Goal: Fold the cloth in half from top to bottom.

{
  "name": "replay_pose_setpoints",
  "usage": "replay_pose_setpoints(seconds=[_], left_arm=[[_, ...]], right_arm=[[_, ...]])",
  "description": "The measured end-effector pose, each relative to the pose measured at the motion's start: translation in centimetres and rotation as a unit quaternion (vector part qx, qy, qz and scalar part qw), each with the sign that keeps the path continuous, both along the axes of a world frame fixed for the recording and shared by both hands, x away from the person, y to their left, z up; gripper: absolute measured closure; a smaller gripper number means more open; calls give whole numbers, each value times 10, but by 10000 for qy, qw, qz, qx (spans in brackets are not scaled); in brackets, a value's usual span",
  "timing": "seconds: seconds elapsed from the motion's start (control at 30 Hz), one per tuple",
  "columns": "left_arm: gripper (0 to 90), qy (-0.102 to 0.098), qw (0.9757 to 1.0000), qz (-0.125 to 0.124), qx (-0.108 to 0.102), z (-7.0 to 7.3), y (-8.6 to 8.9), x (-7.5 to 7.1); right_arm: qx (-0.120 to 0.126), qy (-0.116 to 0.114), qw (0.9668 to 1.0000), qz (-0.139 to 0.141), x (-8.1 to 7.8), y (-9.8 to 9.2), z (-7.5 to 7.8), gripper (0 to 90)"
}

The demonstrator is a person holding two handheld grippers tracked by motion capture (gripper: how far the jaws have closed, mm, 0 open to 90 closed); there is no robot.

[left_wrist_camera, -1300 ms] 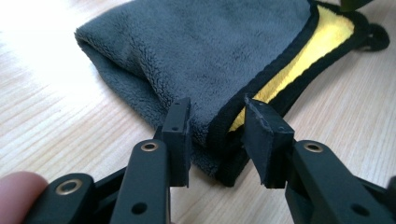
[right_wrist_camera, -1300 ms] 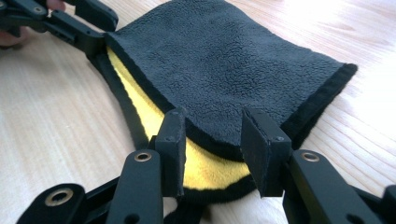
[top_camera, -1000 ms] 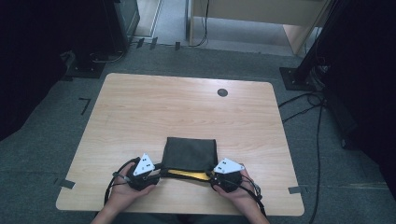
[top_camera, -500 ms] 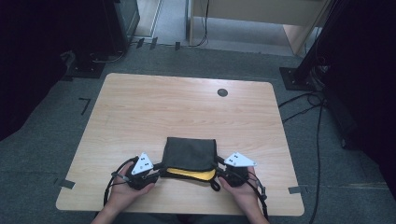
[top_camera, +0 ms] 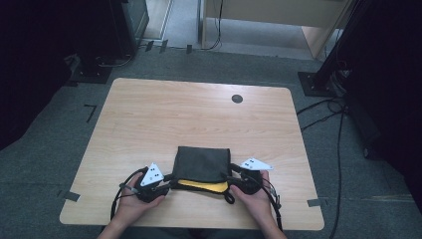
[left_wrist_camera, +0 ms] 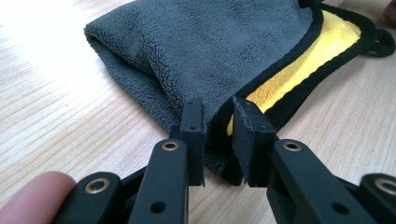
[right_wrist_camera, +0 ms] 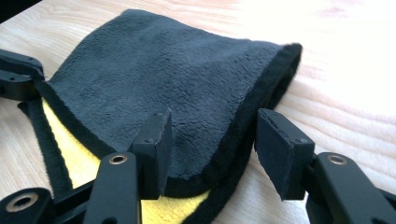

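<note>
Resting on a pale wood-grain table [top_camera: 149, 119], near its front edge: a folded plush cloth [top_camera: 201, 163], dark grey over a yellow inner face with black piping, soft and rounded at the fold. Right gripper [right_wrist_camera: 212, 151], jaws just widened since the earlier frames, standing clear of the cloth's corner between them: released, suggesting the fold is laid down. Left gripper [left_wrist_camera: 218, 122] clamped narrowly on the piped corner. Black loop [left_wrist_camera: 380, 43] trailing at the far corner.
</note>
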State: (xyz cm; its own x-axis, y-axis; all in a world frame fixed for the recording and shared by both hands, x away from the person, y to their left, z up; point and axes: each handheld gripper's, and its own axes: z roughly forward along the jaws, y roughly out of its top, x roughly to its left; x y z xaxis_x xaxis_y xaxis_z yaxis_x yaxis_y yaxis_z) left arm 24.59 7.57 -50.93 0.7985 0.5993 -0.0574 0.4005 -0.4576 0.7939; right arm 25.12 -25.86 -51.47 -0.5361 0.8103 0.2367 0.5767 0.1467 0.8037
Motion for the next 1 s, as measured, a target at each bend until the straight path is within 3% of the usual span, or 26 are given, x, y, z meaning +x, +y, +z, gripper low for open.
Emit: replay_pose_setpoints(seconds=[0.17,0.37,0.57,0.77,0.87,1.0], left_arm=[[735,-8,10000,0,-2,0,0,0],[730,-9,10000,-1,-10,-1,0,0],[724,16,10000,1,-37,-1,1,1],[719,15,10000,-1,-41,-2,1,1],[717,19,10000,-6,-33,-2,1,1],[715,18,10000,-9,-30,-2,1,1]], right_arm=[[65,-277,9995,167,-5,1,4,481],[2,-269,9995,141,-6,2,4,484],[-187,-466,9984,265,-12,5,8,483],[-129,-382,9982,443,-15,5,7,481],[-146,-380,9985,372,-14,3,6,483],[-14,-72,9997,241,-9,-1,2,484]])
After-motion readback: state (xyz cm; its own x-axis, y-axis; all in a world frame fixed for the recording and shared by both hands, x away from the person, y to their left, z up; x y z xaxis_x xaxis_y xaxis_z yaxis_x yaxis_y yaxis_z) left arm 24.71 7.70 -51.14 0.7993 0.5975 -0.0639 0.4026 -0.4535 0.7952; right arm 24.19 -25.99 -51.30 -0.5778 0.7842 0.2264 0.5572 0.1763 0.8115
